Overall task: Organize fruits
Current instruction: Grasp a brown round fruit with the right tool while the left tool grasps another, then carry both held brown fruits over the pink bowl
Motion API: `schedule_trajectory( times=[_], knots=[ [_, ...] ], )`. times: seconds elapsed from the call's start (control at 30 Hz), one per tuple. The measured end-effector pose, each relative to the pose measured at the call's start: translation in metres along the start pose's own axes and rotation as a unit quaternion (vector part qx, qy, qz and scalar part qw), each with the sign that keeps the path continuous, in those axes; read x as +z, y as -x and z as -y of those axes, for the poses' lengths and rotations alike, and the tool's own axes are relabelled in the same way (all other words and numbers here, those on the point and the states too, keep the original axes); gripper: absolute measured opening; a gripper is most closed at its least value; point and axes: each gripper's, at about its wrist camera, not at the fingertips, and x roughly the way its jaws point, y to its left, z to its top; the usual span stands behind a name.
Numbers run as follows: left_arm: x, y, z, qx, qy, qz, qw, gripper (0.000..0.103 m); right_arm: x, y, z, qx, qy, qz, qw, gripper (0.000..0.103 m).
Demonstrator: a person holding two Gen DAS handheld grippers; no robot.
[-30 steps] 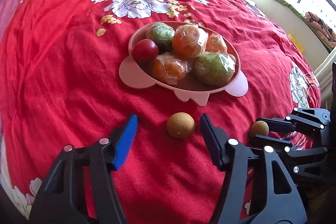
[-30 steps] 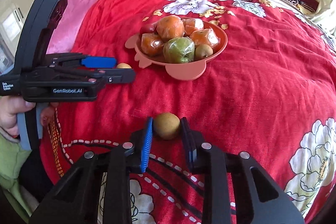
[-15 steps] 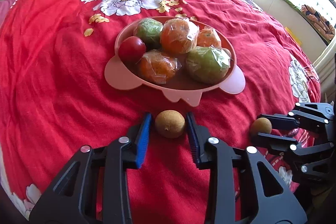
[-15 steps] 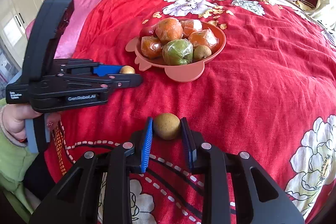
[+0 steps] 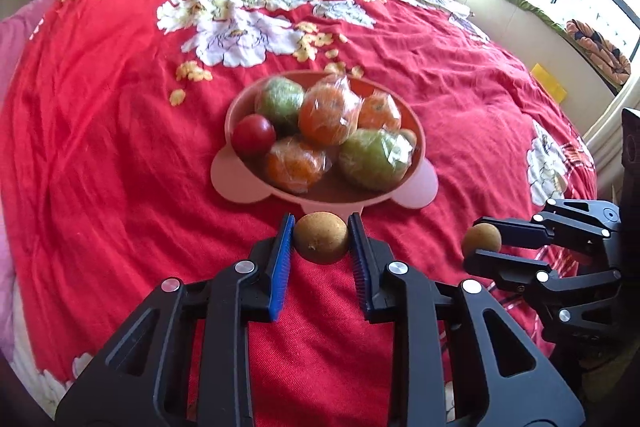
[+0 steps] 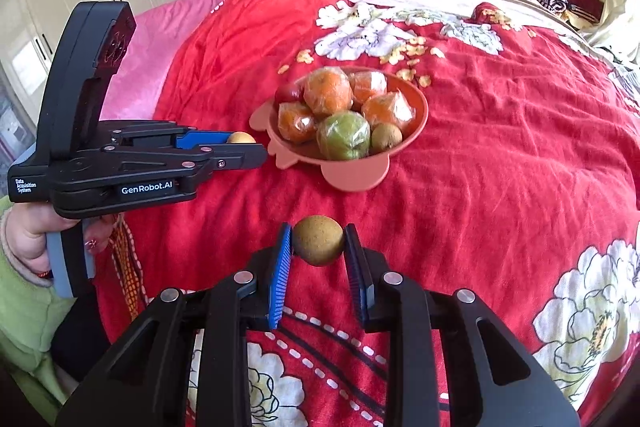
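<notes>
- My left wrist camera looks forward along its fingers, low and close over the red bedspread (image 5: 120, 147), toward the pink bowl (image 5: 240, 183) and window.
- My right wrist camera faces the headboard, equally close.
- Both share the bowl and each other's gripper.

Two grippers are in view: the left gripper (image 5: 321, 239), at the lower centre of its own view, and the right gripper (image 6: 317, 242), at the lower centre of its view. Each has one small brown fruit between its fingers, the left's brown fruit (image 5: 321, 237) and the right's brown fruit (image 6: 318, 240), making two. One pink bowl (image 6: 421, 115) sits at the centre of the frame. It holds four wrapped orange fruits (image 6: 328, 91), two wrapped green fruits (image 5: 375, 158), one red fruit (image 5: 253, 135) and a third small brown one (image 6: 386, 138). One red bedspread (image 6: 500, 147) lies beneath everything.
</notes>
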Motion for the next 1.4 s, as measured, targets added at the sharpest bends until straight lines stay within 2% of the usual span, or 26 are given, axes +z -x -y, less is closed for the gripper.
schedule_trajectory(
  times=[0.3, 0.73, 1.4],
  knots=[
    [0.015, 0.007, 0.003, 0.001, -0.002, 0.008, 1.0000, 0.020, 0.016, 0.009, 0.005, -0.001, -0.004, 0.020, 1.000, 0.025],
    [0.025, -0.012, 0.011, -0.006, -0.008, -0.007, 0.9999, 0.020, 0.040, 0.004, 0.020, -0.001, -0.007, 0.031, 1.000, 0.025],
    [0.029, -0.035, 0.012, -0.015, -0.007, -0.015, 0.9997, 0.020, 0.081, -0.036, 0.033, 0.003, 0.004, 0.015, 1.000, 0.025]
  ],
)
